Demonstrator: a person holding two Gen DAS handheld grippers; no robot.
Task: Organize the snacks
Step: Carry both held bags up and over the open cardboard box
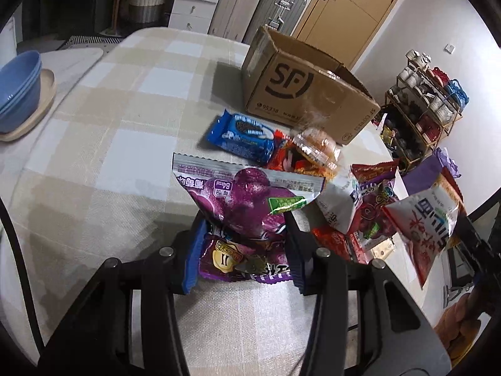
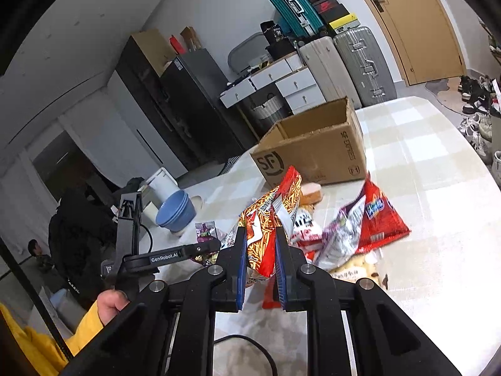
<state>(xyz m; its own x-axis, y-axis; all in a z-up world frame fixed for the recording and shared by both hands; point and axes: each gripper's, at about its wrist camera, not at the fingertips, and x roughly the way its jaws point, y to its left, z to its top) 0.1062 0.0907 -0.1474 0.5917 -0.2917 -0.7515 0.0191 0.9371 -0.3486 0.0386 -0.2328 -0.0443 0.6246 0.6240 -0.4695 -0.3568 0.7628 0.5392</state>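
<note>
Checked tablecloth (image 1: 125,100) under left tongs (image 1: 242,244) clamping purple packet (image 1: 244,200), right tongs (image 2: 260,260) noodle bag (image 2: 266,222)

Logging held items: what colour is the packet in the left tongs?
Purple packet, grape picture, clearest in the left wrist view.

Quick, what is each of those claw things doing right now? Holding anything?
Left gripper: closed on a purple grape snack packet.
Right gripper: closed on an orange-red noodle snack bag.
</note>
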